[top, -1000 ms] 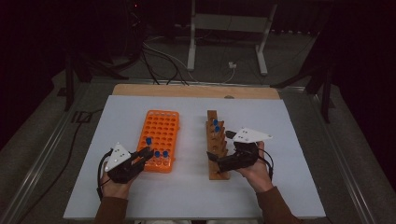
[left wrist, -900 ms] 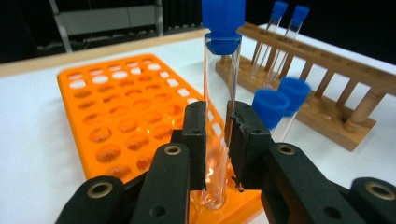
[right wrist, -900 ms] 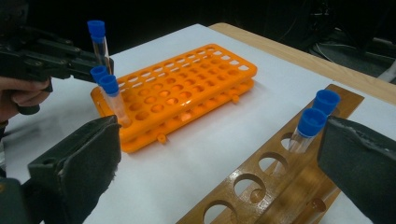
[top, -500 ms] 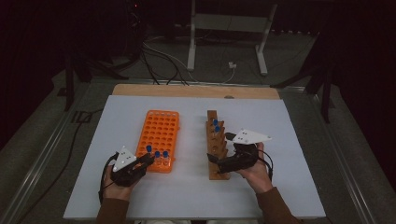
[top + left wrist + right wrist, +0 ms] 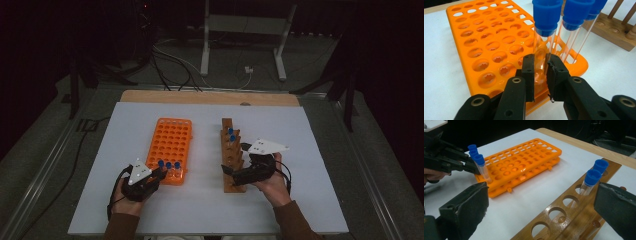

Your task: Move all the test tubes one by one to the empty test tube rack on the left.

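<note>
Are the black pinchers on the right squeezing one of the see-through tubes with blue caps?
No, the right gripper has its jaws wide apart beside the wooden rack, gripping no clear blue-capped tube.

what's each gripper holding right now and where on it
The left gripper is shut on a blue-capped tube, gripping its clear lower body in the orange rack. The right gripper is open, holding nothing.

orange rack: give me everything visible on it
The orange rack looks like glossy moulded plastic: two stacked perforated plates with a grid of round holes, those in the lower plate toothed. It lies flat on the white table, left of the wooden rack. Three clear tubes with blue caps stand in its near row; the other holes look empty. The left gripper is shut on the nearest tube, just above the top plate.
</note>
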Demonstrator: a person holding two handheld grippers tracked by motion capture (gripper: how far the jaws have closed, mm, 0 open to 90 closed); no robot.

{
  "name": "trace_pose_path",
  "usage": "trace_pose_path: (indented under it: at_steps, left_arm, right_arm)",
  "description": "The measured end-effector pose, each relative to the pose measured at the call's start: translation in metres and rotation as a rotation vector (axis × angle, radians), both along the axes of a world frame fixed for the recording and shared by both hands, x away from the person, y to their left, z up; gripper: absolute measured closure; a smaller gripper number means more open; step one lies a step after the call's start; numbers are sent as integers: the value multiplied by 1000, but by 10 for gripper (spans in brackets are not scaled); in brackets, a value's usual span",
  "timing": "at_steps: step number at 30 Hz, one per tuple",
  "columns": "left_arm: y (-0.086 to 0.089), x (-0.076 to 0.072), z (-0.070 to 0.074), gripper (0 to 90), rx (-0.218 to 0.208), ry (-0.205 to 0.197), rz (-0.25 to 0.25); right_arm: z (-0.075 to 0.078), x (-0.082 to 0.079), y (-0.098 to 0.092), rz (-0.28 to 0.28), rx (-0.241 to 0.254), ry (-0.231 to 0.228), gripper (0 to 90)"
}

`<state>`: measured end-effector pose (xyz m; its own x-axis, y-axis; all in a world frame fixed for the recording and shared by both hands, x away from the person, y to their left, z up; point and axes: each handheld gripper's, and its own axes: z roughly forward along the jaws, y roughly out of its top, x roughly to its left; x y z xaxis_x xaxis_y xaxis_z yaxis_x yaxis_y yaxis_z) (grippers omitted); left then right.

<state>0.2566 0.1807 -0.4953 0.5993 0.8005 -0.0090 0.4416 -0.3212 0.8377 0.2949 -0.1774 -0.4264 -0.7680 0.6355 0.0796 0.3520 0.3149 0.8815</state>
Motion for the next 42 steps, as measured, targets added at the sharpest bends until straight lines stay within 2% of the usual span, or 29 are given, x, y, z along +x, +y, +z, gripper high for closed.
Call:
trace_pose_path:
  at_steps: [12, 16, 24, 26, 30, 33, 35, 39, 42]
  left_arm:
    - [4, 1, 0, 757, -41, 23, -7]
    - [6, -2, 4, 694, -91, 3, -6]
    - [12, -6, 9, 572, -128, -9, 11]
    - [14, -7, 12, 505, -152, -16, 23]
    - [18, -9, 17, 354, -156, -51, 59]
    - [23, -9, 19, 252, -181, -65, 86]
    - [25, -9, 20, 171, -184, -73, 104]
    - [24, -9, 21, 28, -177, -77, 105]
    - [24, -10, 22, 8, -183, -85, 112]
  right_arm:
    - [-1, 2, -1, -12, 6, 4, 0]
    - [-1, 5, -1, -18, 7, 0, 0]
    - [-2, 13, -4, -42, 25, -4, 0]
    - [-3, 16, -5, -49, 32, -4, 0]
    - [-5, 21, -5, -64, 40, -8, 0]
    - [-7, 25, -4, -73, 46, -5, 9]
    - [-9, 28, -3, -77, 46, -6, 9]
    - [-12, 34, 1, -85, 30, 0, 37]
    - [-15, 38, 2, -93, 15, 0, 60]
